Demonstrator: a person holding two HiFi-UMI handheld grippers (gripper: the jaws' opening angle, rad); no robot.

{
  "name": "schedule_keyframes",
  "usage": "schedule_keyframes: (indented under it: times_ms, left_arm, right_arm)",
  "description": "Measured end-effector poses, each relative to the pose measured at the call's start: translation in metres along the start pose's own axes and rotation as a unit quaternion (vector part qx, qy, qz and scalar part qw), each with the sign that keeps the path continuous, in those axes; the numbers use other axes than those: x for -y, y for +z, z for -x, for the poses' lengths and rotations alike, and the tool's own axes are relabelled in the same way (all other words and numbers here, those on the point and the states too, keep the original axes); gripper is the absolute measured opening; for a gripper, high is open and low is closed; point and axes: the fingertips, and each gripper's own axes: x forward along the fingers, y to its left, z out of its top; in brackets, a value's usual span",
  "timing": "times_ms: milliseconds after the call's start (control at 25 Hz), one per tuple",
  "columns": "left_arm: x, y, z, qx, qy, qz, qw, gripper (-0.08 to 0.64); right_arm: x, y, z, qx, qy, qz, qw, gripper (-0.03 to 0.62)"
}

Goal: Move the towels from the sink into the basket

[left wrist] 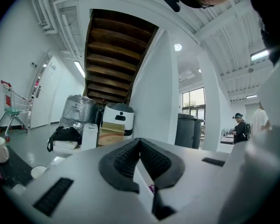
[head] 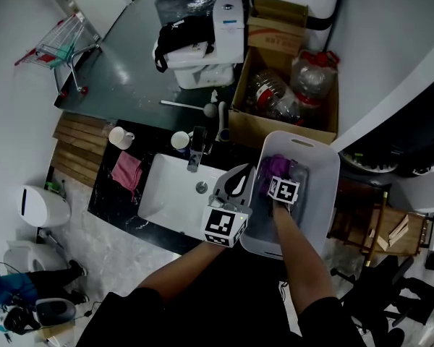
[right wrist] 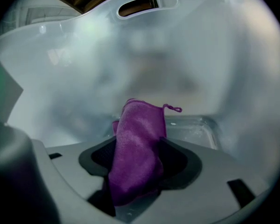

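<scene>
A purple towel [right wrist: 137,148] hangs between the jaws of my right gripper [right wrist: 139,160], which stand open around it deep inside the white basket [right wrist: 84,55]. From the head view the right gripper [head: 278,170] reaches down into the basket [head: 322,194], with the purple towel [head: 278,165] at its far end. My left gripper [head: 235,183] hovers over the right edge of the white sink [head: 166,194], whose bowl looks bare. In the left gripper view its jaws [left wrist: 140,146] are shut with nothing in them. A pink towel [head: 126,170] lies on the dark counter left of the sink.
A faucet [head: 196,149] and two white cups [head: 120,137] [head: 180,140] stand along the counter's far side. Beyond it sits a cardboard box of plastic bottles [head: 286,92]. A shopping cart [head: 61,42] is at far left, and wooden furniture [head: 380,230] to the right of the basket.
</scene>
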Motion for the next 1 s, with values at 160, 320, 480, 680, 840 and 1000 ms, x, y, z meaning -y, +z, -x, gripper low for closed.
schedule_keyframes:
  times_ms: [160, 320, 480, 680, 840, 1000]
  left_arm:
    - [0.0, 0.001, 0.0, 0.002, 0.0, -0.003, 1.0, 0.014]
    - [-0.001, 0.001, 0.002, -0.001, 0.002, 0.002, 1.0, 0.014]
    - [-0.001, 0.002, 0.004, 0.0, 0.002, 0.024, 0.9997, 0.014]
    - [0.0, 0.004, 0.014, 0.003, -0.002, 0.023, 0.9997, 0.014]
    - [0.003, 0.004, 0.022, 0.005, -0.009, 0.021, 0.9997, 0.014]
    - [0.008, 0.007, 0.03, 0.01, -0.017, 0.022, 0.9996, 0.014]
  right_arm:
    - [-0.001, 0.001, 0.002, 0.002, 0.01, -0.001, 1.0, 0.282]
    - [0.001, 0.005, 0.009, 0.008, 0.01, 0.004, 1.0, 0.287]
    - [0.003, 0.01, 0.02, 0.017, 0.011, -0.005, 1.0, 0.287]
    - [-0.011, 0.018, 0.031, 0.032, 0.033, 0.001, 0.999, 0.287]
    - [-0.011, 0.034, 0.051, 0.058, 0.028, 0.005, 0.998, 0.287]
    - [-0.017, 0.046, 0.074, 0.079, 0.025, 0.001, 0.997, 0.287]
